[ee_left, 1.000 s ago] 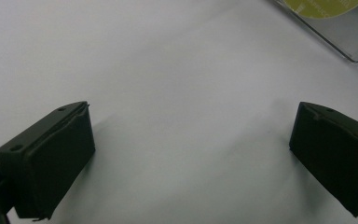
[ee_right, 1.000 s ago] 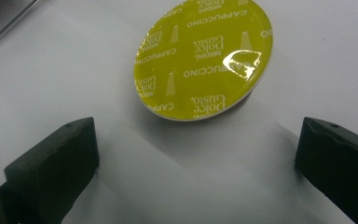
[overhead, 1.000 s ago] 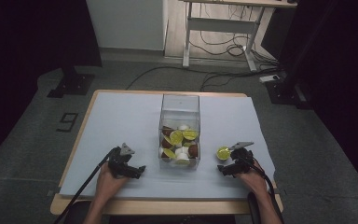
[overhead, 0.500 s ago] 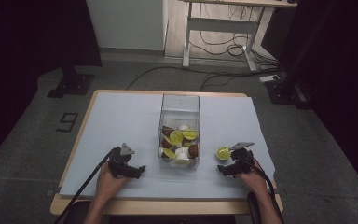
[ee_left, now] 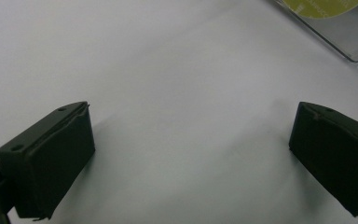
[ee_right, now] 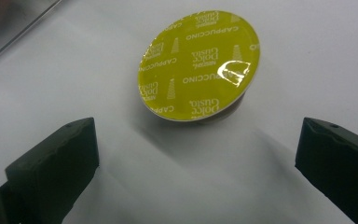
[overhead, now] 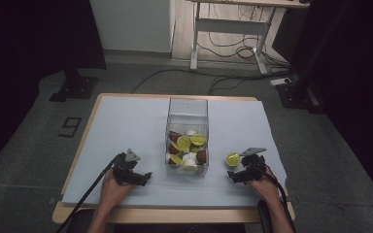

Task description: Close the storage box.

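Note:
A clear plastic box (overhead: 187, 109) stands mid-table and holds several coffee capsules, yellow-green, brown and white. One yellow-green capsule (overhead: 232, 158) lies alone on the table to the right of the box. In the right gripper view this capsule (ee_right: 199, 65) rests foil-side up, tilted, just ahead of my right gripper (ee_right: 198, 154), whose jaws stand open and wide apart. My right gripper (overhead: 235, 175) sits just in front of the capsule, apart from it. My left gripper (overhead: 143, 177) rests left of the box, open over bare table (ee_left: 191, 154), with the box corner (ee_left: 349, 44) ahead.
The table is covered by a pale sheet (overhead: 126, 126), with its wooden edge (overhead: 175, 213) in front. Cables trail from both grippers toward the person. Beyond the table, a dark floor holds stands and a desk frame (overhead: 228, 29).

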{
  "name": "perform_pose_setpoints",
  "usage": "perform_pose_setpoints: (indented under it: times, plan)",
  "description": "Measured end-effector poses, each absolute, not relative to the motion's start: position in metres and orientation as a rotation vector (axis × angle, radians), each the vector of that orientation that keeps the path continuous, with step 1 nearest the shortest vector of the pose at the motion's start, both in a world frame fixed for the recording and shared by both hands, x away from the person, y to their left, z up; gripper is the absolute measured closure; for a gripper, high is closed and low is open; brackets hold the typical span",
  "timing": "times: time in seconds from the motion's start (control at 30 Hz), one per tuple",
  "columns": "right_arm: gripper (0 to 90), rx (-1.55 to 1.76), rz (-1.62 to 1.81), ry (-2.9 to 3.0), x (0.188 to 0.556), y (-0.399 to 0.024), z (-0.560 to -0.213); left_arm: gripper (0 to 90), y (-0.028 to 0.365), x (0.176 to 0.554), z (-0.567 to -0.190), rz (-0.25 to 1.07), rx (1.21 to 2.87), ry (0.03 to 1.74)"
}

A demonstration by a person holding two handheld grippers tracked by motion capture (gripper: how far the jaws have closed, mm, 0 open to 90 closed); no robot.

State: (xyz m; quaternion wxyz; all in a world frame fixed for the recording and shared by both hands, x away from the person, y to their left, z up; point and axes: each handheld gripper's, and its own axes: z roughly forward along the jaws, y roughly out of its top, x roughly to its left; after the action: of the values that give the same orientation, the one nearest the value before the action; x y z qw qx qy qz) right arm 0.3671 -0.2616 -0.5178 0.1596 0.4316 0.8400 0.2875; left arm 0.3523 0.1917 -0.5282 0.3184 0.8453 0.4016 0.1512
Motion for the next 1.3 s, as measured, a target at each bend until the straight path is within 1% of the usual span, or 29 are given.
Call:
perform_pose_setpoints:
  times: [0.27,0.43,0.6,0.77,0.9,1.13,1.3]
  plan:
    - [0.0,1.232,0.844,2.373,0.364,-0.263,-0.511,2.6,0.191,0.349,-0.527,0.413,2.223,1.045]
    - [0.0,1.224,0.858,2.373,0.362,-0.262,-0.506,0.0,0.190,0.346,-0.525,0.407,2.246,1.023]
    - [0.1,1.206,0.882,2.353,0.359,-0.260,-0.499,0.2,0.192,0.343,-0.517,0.379,2.190,0.999]
    - [0.4,1.184,0.917,2.341,0.354,-0.258,-0.491,2.8,0.190,0.337,-0.512,0.348,2.173,0.957]
    - [0.3,1.146,0.937,2.350,0.352,-0.257,-0.487,4.6,0.187,0.334,-0.508,0.356,2.170,0.927]
    - [0.3,1.080,0.965,2.369,0.347,-0.250,-0.479,6.7,0.184,0.327,-0.497,0.361,2.112,0.853]
    - [1.5,1.060,0.975,2.377,0.345,-0.245,-0.477,7.7,0.178,0.325,-0.490,0.352,2.121,0.820]
